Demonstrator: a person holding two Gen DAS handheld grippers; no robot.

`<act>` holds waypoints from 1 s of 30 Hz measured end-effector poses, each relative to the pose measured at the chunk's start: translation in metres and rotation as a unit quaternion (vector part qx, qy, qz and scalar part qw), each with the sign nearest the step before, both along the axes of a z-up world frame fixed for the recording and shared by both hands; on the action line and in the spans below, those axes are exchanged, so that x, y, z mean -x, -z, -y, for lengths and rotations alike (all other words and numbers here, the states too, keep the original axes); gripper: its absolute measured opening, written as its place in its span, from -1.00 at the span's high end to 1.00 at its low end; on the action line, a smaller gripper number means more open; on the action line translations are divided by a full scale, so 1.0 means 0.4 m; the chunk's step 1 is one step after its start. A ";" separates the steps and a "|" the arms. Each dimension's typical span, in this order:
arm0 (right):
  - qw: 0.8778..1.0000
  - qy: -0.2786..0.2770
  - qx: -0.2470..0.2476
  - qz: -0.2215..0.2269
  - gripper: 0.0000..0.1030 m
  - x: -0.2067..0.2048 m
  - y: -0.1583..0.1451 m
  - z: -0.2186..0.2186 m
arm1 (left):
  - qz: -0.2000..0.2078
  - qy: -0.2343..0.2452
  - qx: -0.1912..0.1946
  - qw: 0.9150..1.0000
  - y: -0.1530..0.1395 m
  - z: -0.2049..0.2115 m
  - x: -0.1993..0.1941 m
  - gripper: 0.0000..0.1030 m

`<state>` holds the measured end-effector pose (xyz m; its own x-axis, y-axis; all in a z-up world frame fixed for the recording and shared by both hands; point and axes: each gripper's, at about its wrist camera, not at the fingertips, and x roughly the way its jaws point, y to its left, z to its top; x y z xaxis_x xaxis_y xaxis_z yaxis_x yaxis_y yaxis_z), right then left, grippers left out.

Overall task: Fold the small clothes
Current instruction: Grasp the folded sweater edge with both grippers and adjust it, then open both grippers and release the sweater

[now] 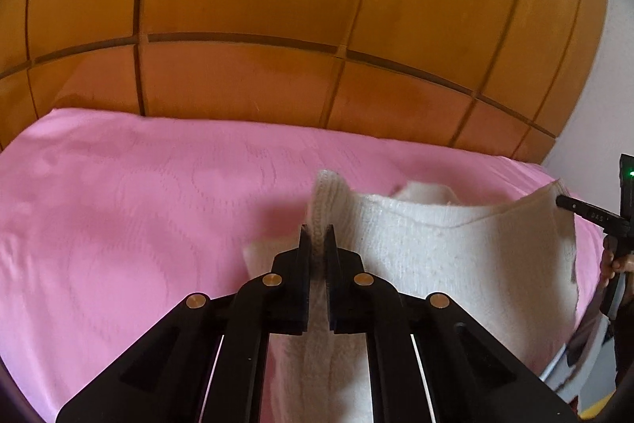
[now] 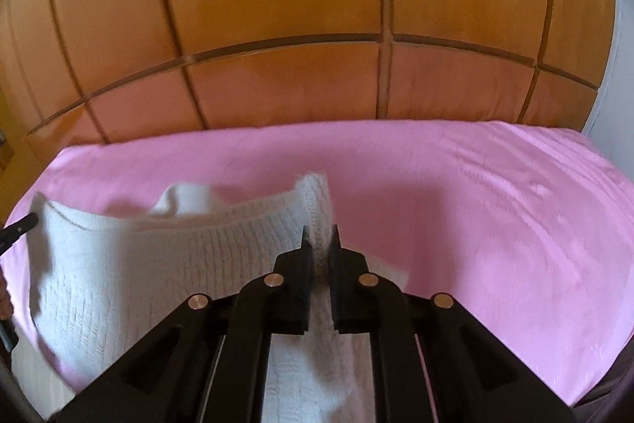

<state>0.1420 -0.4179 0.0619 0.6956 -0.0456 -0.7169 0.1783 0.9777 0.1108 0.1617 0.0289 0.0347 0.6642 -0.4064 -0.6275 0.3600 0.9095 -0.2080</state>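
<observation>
A: Count of garments?

B: One. A cream knit garment [image 1: 455, 248], lifted above the pink bedsheet [image 1: 119, 205], stretched between two grippers.

A: Left gripper [image 1: 317, 230]?

B: Jaws nearly together, clamped on one corner of the knit's top edge; ribbed fabric stands up between the fingertips.

A: Right gripper [image 2: 320, 232]?

B: Same state: pinched on the opposite corner of the garment [image 2: 138, 264]. Each tool shows at the edge of the other's view.

A: Behind?

B: One wooden headboard [image 2: 277, 26], panelled, grooves crossing. One white wall [image 1: 618, 66] at right.
</observation>
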 end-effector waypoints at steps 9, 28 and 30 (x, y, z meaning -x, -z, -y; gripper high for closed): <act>0.996 0.062 0.013 -0.069 0.89 -0.190 0.178 0.054 | -0.053 -0.039 -0.050 0.997 0.109 0.075 -0.199 0.91; 0.997 -0.056 -0.037 -0.041 0.18 -0.107 0.111 -0.125 | -0.041 0.008 -0.041 0.998 0.071 0.127 -0.068 0.06; 0.992 -0.097 -0.052 -0.056 0.18 -0.101 0.131 -0.189 | -0.061 0.035 -0.042 0.997 0.097 0.165 -0.054 0.06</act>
